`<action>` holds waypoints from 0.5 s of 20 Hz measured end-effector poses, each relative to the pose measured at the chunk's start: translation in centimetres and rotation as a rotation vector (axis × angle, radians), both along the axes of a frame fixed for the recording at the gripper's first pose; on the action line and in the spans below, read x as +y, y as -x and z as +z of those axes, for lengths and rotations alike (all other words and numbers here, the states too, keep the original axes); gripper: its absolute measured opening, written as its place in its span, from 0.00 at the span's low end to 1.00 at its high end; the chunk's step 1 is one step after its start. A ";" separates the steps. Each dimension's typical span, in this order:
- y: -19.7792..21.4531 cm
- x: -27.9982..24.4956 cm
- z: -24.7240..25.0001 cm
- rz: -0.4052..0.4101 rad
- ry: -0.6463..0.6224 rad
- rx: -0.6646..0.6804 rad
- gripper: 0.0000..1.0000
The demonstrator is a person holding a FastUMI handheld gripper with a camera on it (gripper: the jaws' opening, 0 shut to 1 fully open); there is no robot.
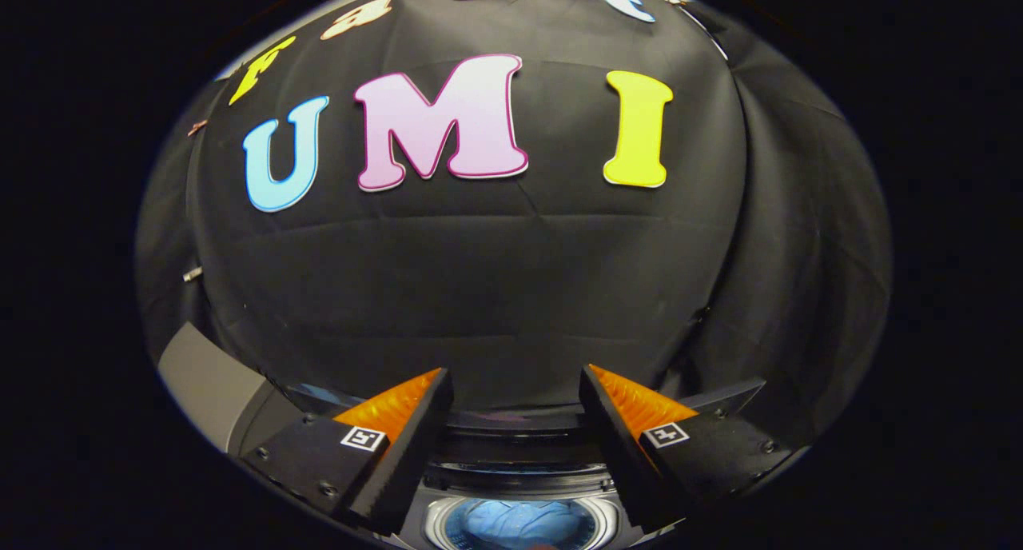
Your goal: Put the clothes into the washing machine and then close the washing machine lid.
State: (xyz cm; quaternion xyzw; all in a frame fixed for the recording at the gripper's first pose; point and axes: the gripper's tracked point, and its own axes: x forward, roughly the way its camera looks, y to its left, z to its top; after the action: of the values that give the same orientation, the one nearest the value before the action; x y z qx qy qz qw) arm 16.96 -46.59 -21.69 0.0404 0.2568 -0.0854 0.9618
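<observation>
My gripper (515, 378) is open, with a wide gap between its fingers and nothing held. It is raised and faces the booth's black cloth wall. Below and between the fingers lies the top of the washing machine (264, 418), its round drum opening (519, 522) uncovered. Blue clothes (515, 528) lie inside the drum. A dark glassy panel (511, 422), probably the raised lid, stands just behind the opening, between the fingertips; its exact position is hard to tell.
The black cloth wall (495, 278) rises close behind the machine and wraps round to the right. A grey edge (204, 378) of a surface or the machine's body shows to the left of the left finger.
</observation>
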 end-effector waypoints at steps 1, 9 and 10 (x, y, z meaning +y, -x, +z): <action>0.2 0.0 -0.1 -0.005 -0.008 0.003 1.00; 1.6 0.2 0.2 -0.012 0.020 -0.022 1.00; 2.1 0.3 0.3 -0.015 0.021 -0.017 1.00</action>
State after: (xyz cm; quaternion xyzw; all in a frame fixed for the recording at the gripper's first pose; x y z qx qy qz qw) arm 14.84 -46.30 -21.37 0.0332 0.2473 -0.0950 0.9637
